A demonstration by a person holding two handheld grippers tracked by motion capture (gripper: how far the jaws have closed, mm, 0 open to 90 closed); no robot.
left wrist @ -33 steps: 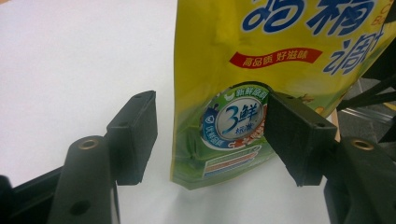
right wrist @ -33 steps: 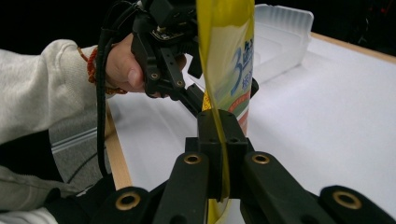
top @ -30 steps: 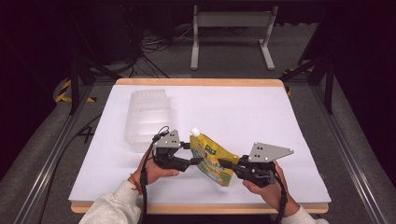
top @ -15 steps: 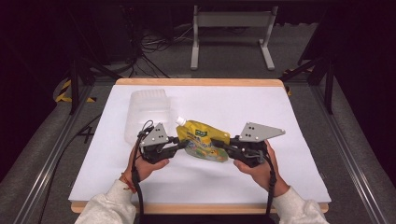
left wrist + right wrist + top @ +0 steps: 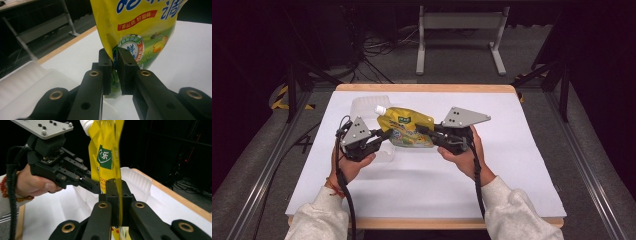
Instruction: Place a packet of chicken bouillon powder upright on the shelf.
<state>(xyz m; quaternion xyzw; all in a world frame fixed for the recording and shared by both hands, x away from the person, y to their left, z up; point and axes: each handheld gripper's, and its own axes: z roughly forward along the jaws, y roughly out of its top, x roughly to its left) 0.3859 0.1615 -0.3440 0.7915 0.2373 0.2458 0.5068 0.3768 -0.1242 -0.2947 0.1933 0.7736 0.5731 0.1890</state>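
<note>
A yellow spouted pouch (image 5: pixel 406 126) with a white cap hangs upright above the white table, held from both sides. My left gripper (image 5: pixel 386 135) has just been closing and is shut on the pouch's lower left edge; in the left gripper view its pads (image 5: pixel 125 62) pinch the pouch (image 5: pixel 140 32). My right gripper (image 5: pixel 426 132) is shut on the pouch's right edge; in the right gripper view the pouch's seam (image 5: pixel 117 170) stands clamped between its pads (image 5: pixel 112 195), and the left gripper (image 5: pixel 96 188) reaches in from the left.
A clear plastic tub (image 5: pixel 367 106) lies on the white table sheet (image 5: pixel 522 165) just behind and left of the pouch. A wooden table edge (image 5: pixel 422 88) runs along the back. Dark floor, cables and a metal stand (image 5: pixel 459 35) lie beyond.
Both grippers have risen and moved toward the far side of the table with the pouch. The pouch went from lying tilted to hanging upright. The left gripper's jaws closed onto it.
</note>
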